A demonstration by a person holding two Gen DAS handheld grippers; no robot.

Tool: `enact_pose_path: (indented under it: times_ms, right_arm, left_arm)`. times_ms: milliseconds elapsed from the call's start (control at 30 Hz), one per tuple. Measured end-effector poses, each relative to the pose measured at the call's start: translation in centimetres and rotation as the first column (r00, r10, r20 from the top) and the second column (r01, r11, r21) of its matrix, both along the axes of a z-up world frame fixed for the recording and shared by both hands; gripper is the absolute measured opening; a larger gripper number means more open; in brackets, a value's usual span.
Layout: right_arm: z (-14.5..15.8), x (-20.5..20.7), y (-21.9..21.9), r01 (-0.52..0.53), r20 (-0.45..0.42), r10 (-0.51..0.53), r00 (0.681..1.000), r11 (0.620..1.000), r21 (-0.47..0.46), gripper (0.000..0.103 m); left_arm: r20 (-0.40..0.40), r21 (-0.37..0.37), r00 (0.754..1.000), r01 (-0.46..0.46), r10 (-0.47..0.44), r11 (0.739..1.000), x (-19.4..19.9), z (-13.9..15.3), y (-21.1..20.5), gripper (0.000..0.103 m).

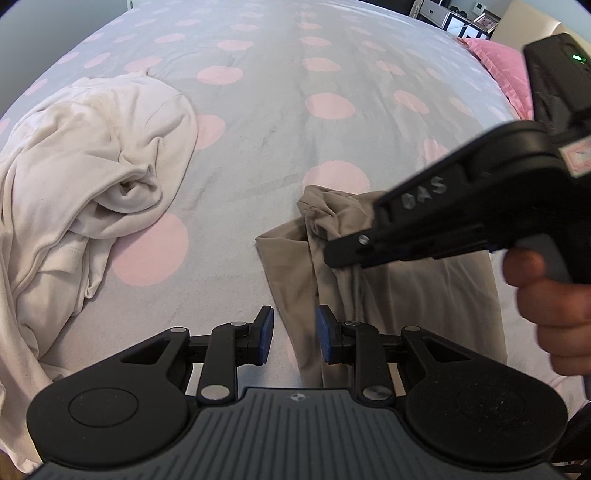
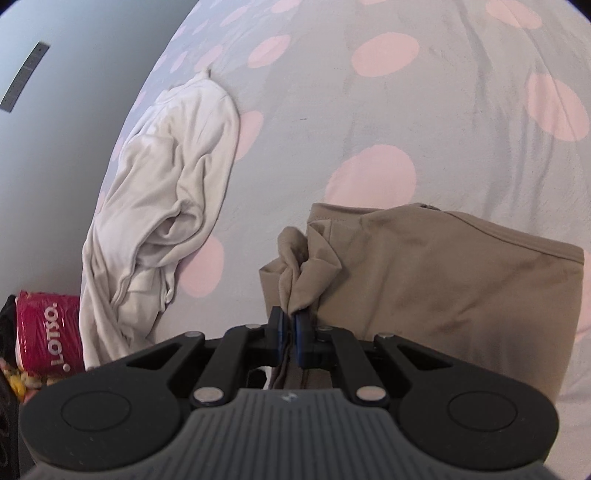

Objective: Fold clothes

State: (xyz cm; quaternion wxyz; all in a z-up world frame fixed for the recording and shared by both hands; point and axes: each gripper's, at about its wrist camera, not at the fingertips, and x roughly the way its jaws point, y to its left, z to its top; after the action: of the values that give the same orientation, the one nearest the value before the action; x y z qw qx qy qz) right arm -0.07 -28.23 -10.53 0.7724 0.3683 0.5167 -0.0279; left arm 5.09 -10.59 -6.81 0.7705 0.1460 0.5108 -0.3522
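Observation:
A tan garment [image 1: 406, 288] lies on the bed near the front edge; it fills the lower right of the right wrist view [image 2: 443, 280]. My right gripper [image 2: 290, 328] is shut on a bunched fold of its left edge; it shows from the side in the left wrist view [image 1: 332, 254], lifting the cloth a little. My left gripper [image 1: 294, 334] is open and empty, with the tan garment's lower left edge between its blue pads. A crumpled white garment [image 1: 92, 184] lies to the left, also in the right wrist view [image 2: 166, 206].
The bed cover [image 1: 277, 122] is grey with pink dots. A pink pillow [image 1: 498, 66] and white shelves [image 1: 450, 18] are at the far right. A red "LOTSO" package [image 2: 48, 332] sits beside the bed at lower left, by a grey wall [image 2: 74, 110].

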Motion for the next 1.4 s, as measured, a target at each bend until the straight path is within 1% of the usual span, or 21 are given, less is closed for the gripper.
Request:
enact_pose_path:
  times_ms: [67,100,167,200,233,367,433,567,667,700,767,833,900,933,967,1033,1067,1133,1233,1300,1400]
  right_arm:
    - [-0.4,0.3,0.1,0.005,-0.004,-0.005,1.000,1.000,0.003,0.008]
    - [-0.5,0.3,0.1,0.008,-0.002,-0.008,1.000,1.000,0.006,0.013]
    - [-0.4,0.0,-0.2,0.023,0.012,-0.023,1.000,0.999,0.026,0.018]
    - [-0.2,-0.2,-0.4,0.032,0.020,-0.032,0.999,0.999,0.031,0.028]
    - [0.1,-0.5,-0.6,0.041,0.028,-0.042,0.999,0.999,0.033,0.035]
    - [1.7,-2.0,-1.8,0.066,0.071,-0.068,0.995,0.997,0.028,0.035]
    - [2.7,-3.3,-2.6,0.077,0.095,-0.077,0.993,0.997,0.005,0.035]
    - [4.1,-6.7,-4.1,0.112,0.095,-0.102,0.990,0.988,-0.108,0.035]
    - [4.0,-10.0,-5.1,0.111,0.078,-0.096,0.992,0.971,-0.213,0.035]
    - [3.9,-11.1,-5.3,0.109,0.071,-0.094,0.993,0.964,-0.243,0.035]
    - [3.3,-13.1,-5.7,0.097,0.057,-0.084,0.995,0.955,-0.281,0.035]
    - [2.7,-14.5,-5.7,0.079,0.045,-0.068,0.997,0.950,-0.303,0.035]
    - [2.1,-16.0,-5.8,0.060,0.033,-0.052,0.998,0.944,-0.324,0.032]
    - [1.8,-16.2,-5.8,0.059,0.038,-0.049,0.998,0.944,-0.324,0.030]
    - [1.6,-16.3,-5.8,0.061,0.047,-0.049,0.998,0.945,-0.320,0.029]
    - [1.1,-16.4,-5.7,0.065,0.063,-0.048,0.997,0.950,-0.307,0.029]
    - [0.9,-16.1,-5.6,0.066,0.067,-0.048,0.997,0.950,-0.304,0.028]
    - [0.5,-15.4,-5.3,0.068,0.075,-0.047,0.996,0.949,-0.309,0.028]
    - [-0.5,-14.1,-5.3,0.067,0.067,-0.048,0.997,0.947,-0.315,0.027]
    - [-1.4,-13.5,-5.6,0.070,0.051,-0.057,0.997,0.948,-0.310,0.027]
    - [-2.5,-13.1,-6.2,0.079,0.030,-0.074,0.997,0.952,-0.295,0.027]
  left_arm:
    - [-0.003,-0.001,1.000,0.003,-0.003,1.000,-0.1,0.0,0.0,0.023]
    - [-0.004,-0.001,1.000,0.005,-0.005,1.000,-0.2,0.0,0.0,0.023]
    - [-0.001,-0.003,1.000,0.007,-0.007,1.000,-0.3,0.1,0.0,0.023]
    - [0.000,-0.007,1.000,0.009,-0.009,1.000,-0.4,0.1,0.0,0.023]
    - [0.000,-0.012,1.000,0.010,-0.010,1.000,-0.5,0.2,0.0,0.023]
    - [0.001,-0.023,1.000,0.021,-0.021,1.000,-1.0,0.4,0.1,0.023]
    - [0.009,-0.030,1.000,0.029,-0.028,0.999,-1.3,0.5,0.0,0.023]
    - [0.005,-0.066,0.999,0.040,-0.040,0.997,-1.7,0.5,-0.4,0.024]
    - [0.028,-0.101,0.999,0.037,-0.034,0.994,-2.0,1.2,-0.6,0.025]
    - [0.044,-0.117,0.999,0.033,-0.028,0.993,-2.1,1.5,-0.6,0.027]
    - [0.055,-0.141,0.998,0.024,-0.016,0.990,-1.8,2.0,-0.9,0.032]
    - [0.045,-0.157,0.999,0.009,-0.002,0.988,-1.3,1.9,-1.3,0.033]
    - [0.057,-0.139,0.998,0.000,0.008,0.990,-0.9,1.4,-2.0,0.033]
    - [0.069,-0.117,0.998,-0.003,0.011,0.993,-0.7,1.1,-2.4,0.033]
    - [0.078,-0.092,0.997,-0.001,0.009,0.996,-0.5,0.6,-2.7,0.032]
    - [0.098,-0.047,0.995,0.011,-0.007,0.999,-0.2,-0.3,-3.4,0.019]
    - [0.113,-0.023,0.993,0.021,-0.019,1.000,-0.1,-0.7,-3.5,0.014]
    - [0.138,0.018,0.990,0.003,-0.006,1.000,0.1,-1.5,-3.8,0.008]
    - [0.124,0.028,0.992,-0.009,0.006,1.000,0.8,-2.5,-4.0,0.006]
    - [0.132,0.051,0.991,-0.020,0.013,0.999,1.1,-3.1,-4.3,0.006]
    - [0.139,0.065,0.990,-0.023,0.014,0.998,1.4,-3.5,-4.6,0.006]
